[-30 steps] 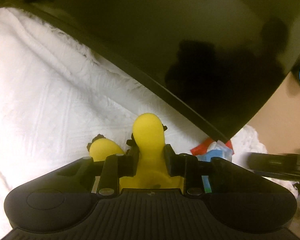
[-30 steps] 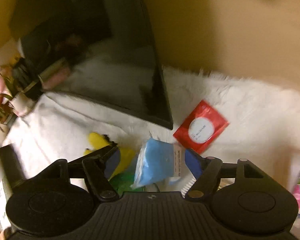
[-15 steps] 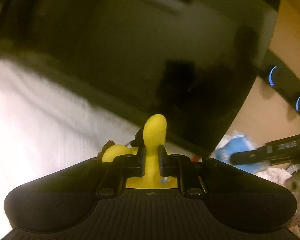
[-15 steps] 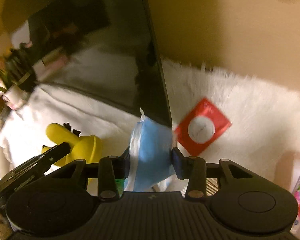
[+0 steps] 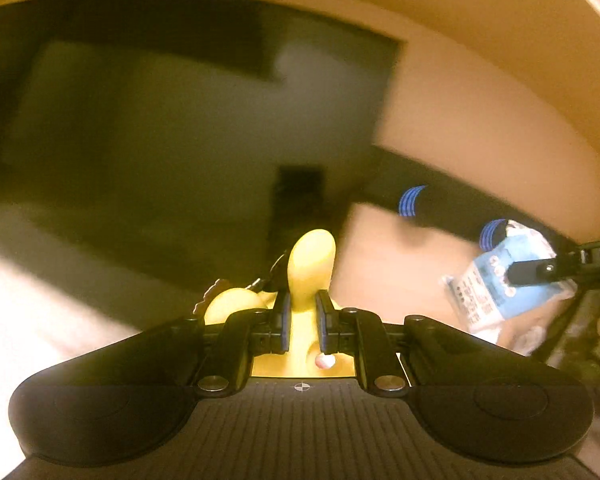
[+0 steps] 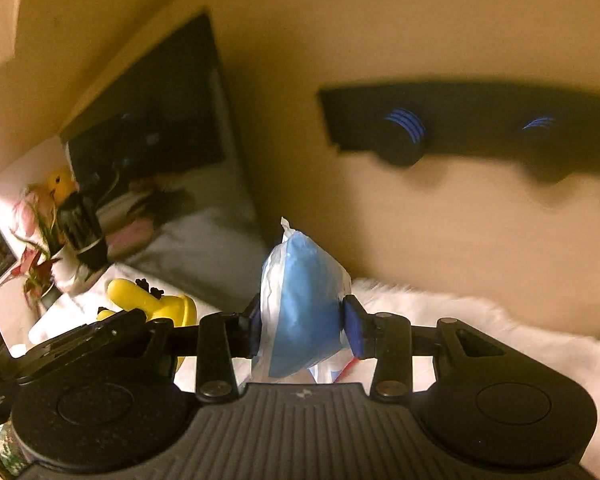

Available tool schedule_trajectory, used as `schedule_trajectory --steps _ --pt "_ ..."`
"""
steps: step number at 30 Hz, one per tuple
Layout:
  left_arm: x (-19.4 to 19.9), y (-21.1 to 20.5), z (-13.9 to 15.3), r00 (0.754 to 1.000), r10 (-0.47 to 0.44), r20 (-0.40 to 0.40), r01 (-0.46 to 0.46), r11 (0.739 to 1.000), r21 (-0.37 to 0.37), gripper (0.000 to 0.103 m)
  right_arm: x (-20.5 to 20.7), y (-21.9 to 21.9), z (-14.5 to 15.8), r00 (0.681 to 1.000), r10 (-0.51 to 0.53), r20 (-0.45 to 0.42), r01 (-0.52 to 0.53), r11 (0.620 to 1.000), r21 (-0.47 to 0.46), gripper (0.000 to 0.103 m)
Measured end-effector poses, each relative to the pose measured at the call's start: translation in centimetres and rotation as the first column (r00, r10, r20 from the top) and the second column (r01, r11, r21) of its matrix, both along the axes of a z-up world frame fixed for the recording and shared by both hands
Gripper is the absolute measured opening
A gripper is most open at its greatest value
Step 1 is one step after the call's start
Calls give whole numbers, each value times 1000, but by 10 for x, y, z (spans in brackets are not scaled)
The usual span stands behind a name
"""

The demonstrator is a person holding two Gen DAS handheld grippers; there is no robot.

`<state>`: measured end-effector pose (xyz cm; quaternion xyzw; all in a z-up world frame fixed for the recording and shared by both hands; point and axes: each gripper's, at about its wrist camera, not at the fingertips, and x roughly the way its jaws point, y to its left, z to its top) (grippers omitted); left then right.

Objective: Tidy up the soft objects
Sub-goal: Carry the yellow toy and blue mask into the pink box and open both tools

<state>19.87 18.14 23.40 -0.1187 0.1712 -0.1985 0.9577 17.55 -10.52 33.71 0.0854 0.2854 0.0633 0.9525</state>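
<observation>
Left gripper (image 5: 303, 322): jaws narrow, clamped on the neck of the yellow plush toy (image 5: 310, 268). The toy's rounded end sticks up past the fingertips toward 12 o'clock; a second yellow lobe sits at 10 o'clock of the jaws. Toy is lifted clear of the white fleece cover (image 6: 480, 320).

Right gripper (image 6: 303, 326): jaws at mid width, pads pressed on both sides of the blue soft pack in clear wrap (image 6: 304, 300). Pack stands upright between the pads, top edge at 12 o'clock. In the left wrist view it shows at 3 o'clock; printing on its white label is too blurred to read.

Containers: dark pot (image 6: 82, 232) at 9 o'clock in the right wrist view, holding pink flowers and leaves.

Writing: "DAS" legible on the left gripper's side body in the right wrist view.

Background: dark screen (image 5: 160, 140) leaning at the wall; black wall rack with blue-ringed knobs (image 6: 404, 128) at 1 o'clock.
</observation>
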Motion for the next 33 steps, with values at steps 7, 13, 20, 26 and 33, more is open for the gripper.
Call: schedule_trajectory --steps 7,13,20,26,33 --pt "-4 -89 12 982 -190 7 190 981 -26 15 -59 -64 19 988 -128 90 131 991 -28 40" --pt "5 -165 -2 935 -346 -72 343 938 -56 15 -87 -119 18 960 -257 107 260 965 -14 40" --pt "14 -244 -51 850 -475 -226 469 879 -85 16 -105 -160 -5 940 -335 60 334 942 27 40" --pt "25 -310 -149 729 -477 -490 488 865 -116 20 -96 -173 -53 933 -355 -64 359 932 50 40" --pt "3 -323 -163 714 -536 -452 588 808 -29 15 -73 -185 -98 910 -366 -196 384 921 65 40"
